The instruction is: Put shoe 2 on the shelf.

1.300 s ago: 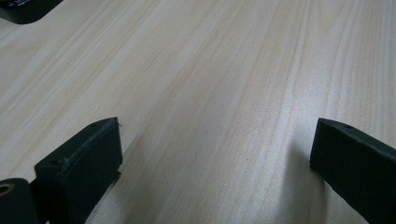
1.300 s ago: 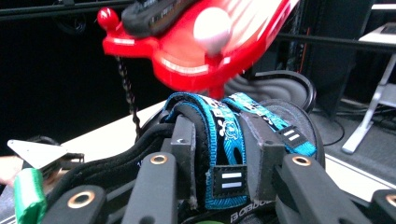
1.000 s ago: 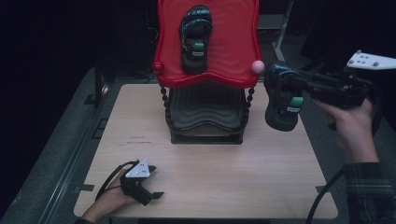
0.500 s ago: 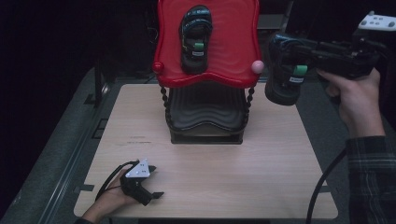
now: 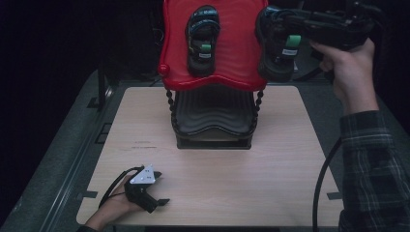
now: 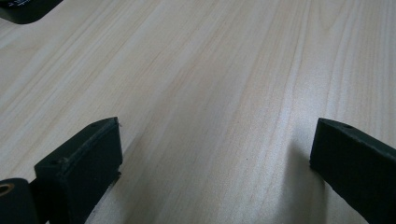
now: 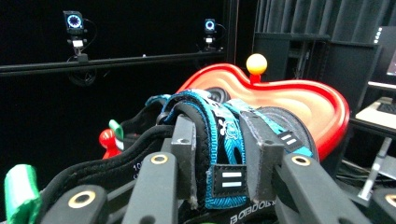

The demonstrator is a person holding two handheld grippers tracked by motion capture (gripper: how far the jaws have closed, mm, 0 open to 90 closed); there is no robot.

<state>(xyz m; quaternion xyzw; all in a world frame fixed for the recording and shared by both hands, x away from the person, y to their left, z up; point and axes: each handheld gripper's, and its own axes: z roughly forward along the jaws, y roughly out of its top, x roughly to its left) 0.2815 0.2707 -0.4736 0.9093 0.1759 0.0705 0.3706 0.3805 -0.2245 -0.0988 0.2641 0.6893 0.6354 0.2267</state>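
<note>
Resting near the front left corner of the bench [image 5: 290, 193], my left gripper [image 5: 153, 197] lies idle with its jaws released, nothing but bare wood between them. Behind it, toward the middle of the bench's far edge, stands the two-tier rack [image 5: 212, 130] with its red top tray [image 5: 232, 58]. One sandal [image 5: 203, 41] already lies on that tray, left of its middle, so I judge half the job done. Further right, my right gripper [image 5: 283, 36] has its jaws clenched on the straps of the second sandal [image 5: 275, 53], which hangs in the air at the tray's right edge, about level with it and touching nothing else that I can see. What is left, I think, is to carry this sandal over the tray's rim, set it beside the first, and let go.
</note>
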